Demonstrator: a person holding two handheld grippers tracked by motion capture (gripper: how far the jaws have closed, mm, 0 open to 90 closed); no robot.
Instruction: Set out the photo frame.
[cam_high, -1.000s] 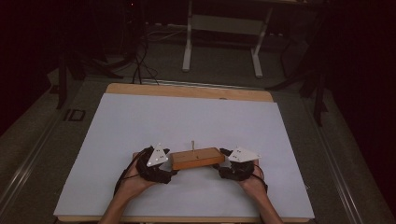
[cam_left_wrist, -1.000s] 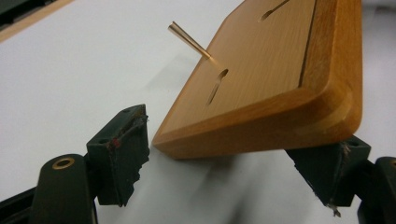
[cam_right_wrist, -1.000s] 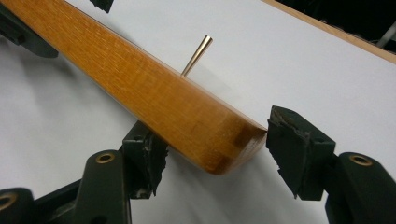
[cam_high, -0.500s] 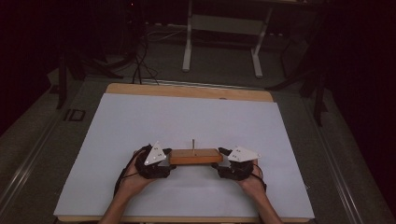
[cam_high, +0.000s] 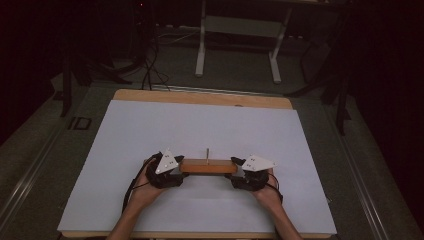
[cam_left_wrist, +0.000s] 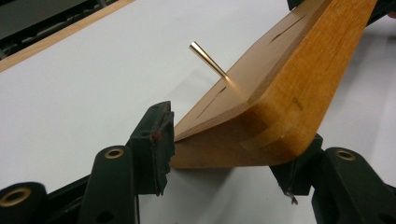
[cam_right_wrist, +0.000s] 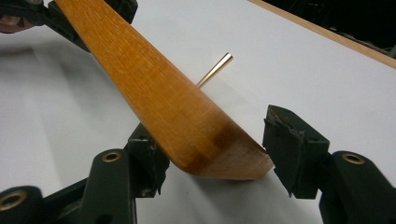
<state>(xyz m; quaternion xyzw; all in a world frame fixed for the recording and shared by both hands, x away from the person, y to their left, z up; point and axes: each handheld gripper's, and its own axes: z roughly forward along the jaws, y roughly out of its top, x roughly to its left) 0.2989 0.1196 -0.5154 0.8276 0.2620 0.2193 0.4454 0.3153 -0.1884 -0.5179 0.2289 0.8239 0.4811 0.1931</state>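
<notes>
A wooden block (cam_high: 207, 166) with a thin brass pin (cam_high: 207, 152) standing up from its top lies lengthwise between my two grippers, near the front of the white table top (cam_high: 200, 125). My left gripper (cam_high: 177, 167) has just been closing, and its pads now press on the block's left end (cam_left_wrist: 280, 93); the pin (cam_left_wrist: 208, 58) rises behind. My right gripper (cam_high: 239, 169) holds the other end (cam_right_wrist: 163, 93), one pad under the near side and the other against the far corner. Here the pin (cam_right_wrist: 215, 70) slants up behind the block.
The white sheet covers a wooden board whose far edge (cam_high: 200, 97) shows at the back. Behind the table stand a grey frame's legs (cam_high: 240, 30) and loose cables (cam_high: 150, 65) on a dark floor. A metal rail (cam_high: 365, 185) runs along the right side.
The block, slanted a second ago, now lies level between the grippers. The left gripper has closed onto its end. Both hands stay where they were.
</notes>
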